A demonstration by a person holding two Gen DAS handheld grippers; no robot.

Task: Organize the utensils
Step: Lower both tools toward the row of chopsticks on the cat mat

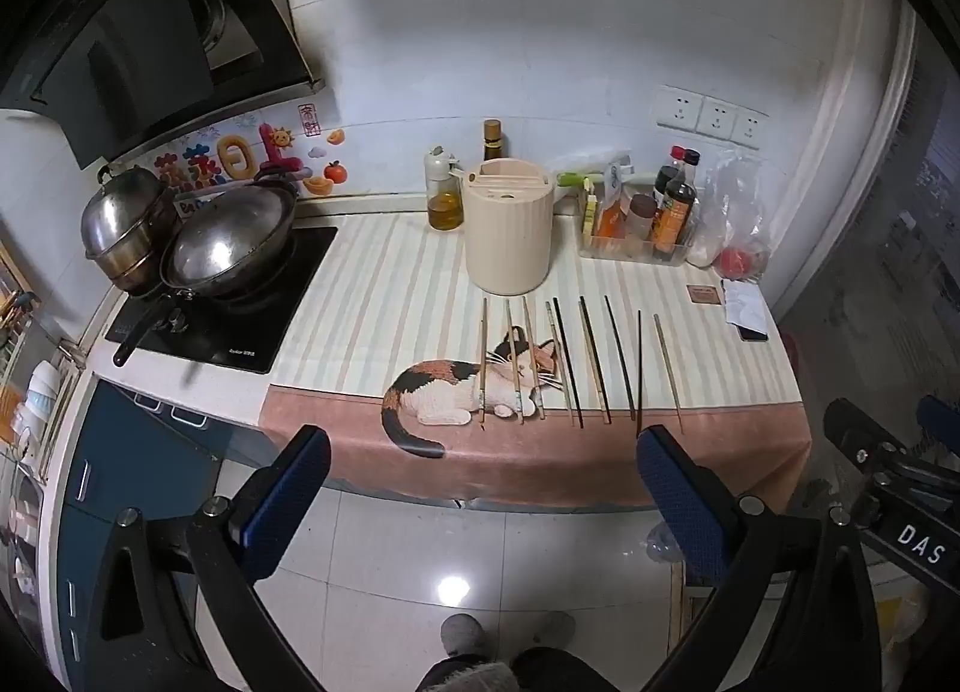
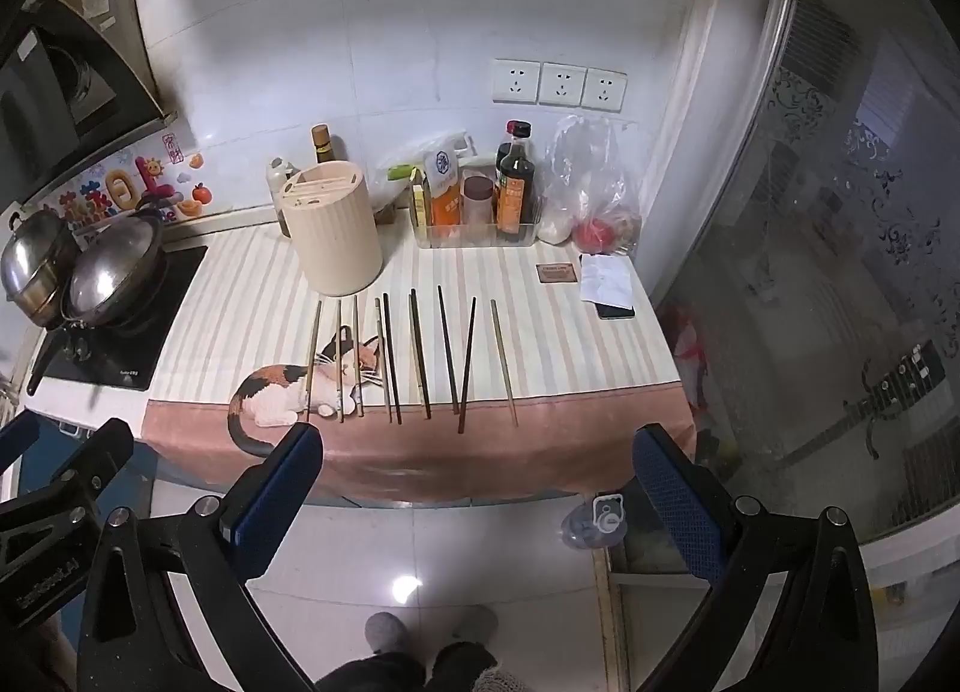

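Note:
Several chopsticks, some pale, some dark, lie side by side on the striped cat-print cloth. A cream utensil holder with slots in its top stands just behind them. My left gripper is open and empty, held back from the counter's front edge over the floor. My right gripper is open and empty too, held back the same way. The right gripper also shows at the right edge of the left wrist view.
A stove with a wok and a steel pot is on the left. An oil bottle, a tray of condiment bottles, plastic bags and a phone stand behind and to the right. Glass door on the right.

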